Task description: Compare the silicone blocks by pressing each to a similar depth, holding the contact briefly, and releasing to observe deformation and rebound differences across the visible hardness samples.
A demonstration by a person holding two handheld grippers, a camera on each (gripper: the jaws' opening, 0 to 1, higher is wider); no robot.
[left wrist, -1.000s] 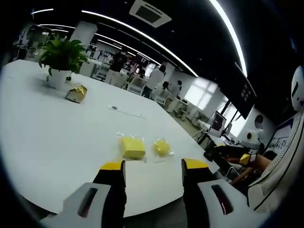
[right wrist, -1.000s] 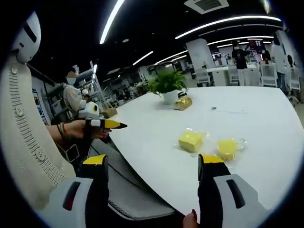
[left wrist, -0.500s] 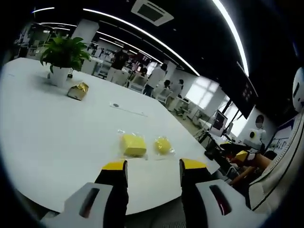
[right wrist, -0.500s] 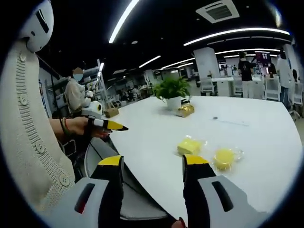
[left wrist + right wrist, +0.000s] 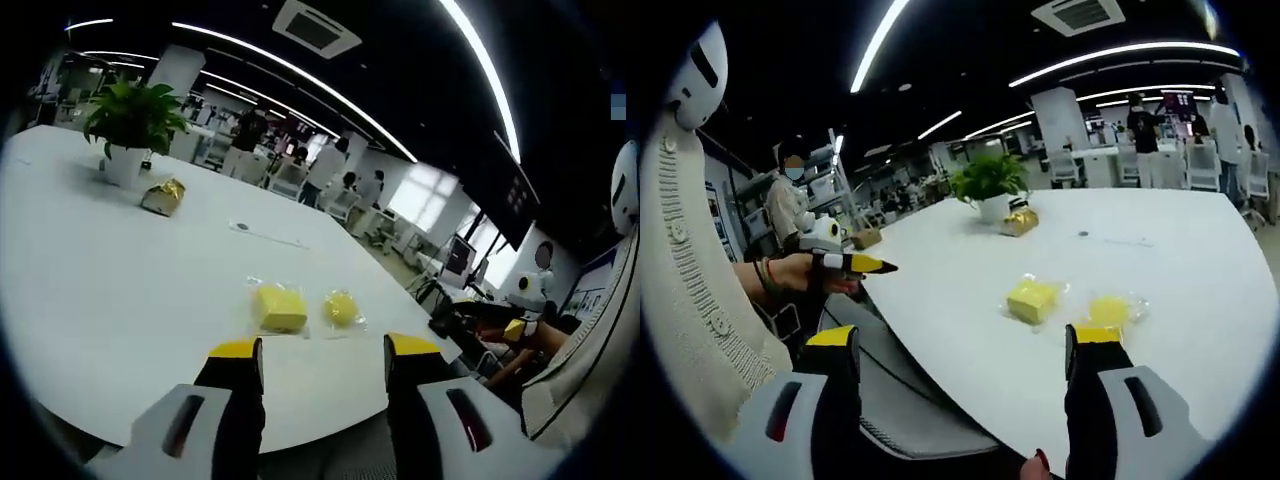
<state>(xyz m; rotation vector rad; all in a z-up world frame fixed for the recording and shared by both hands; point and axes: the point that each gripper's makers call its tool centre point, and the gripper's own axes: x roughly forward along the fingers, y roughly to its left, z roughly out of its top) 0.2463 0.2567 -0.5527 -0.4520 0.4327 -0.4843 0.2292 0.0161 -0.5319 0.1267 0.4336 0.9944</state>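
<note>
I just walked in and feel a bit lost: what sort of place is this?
Probably a large open-plan office or lab. A big white table holds a potted plant, long strip lights cross the dark ceiling, and people stand among desks and chairs behind.

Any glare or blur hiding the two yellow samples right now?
Left gripper view: square block and round block are sharp, their clear wrappers only faintly shiny on the white table. Right gripper view: equally clear, but fisheye bends the table edge and ceiling lights.

Open office with dark ceiling, strip lights (image 5: 300,75), white table (image 5: 100,270), perhaps bright windows (image 5: 420,195).
</note>
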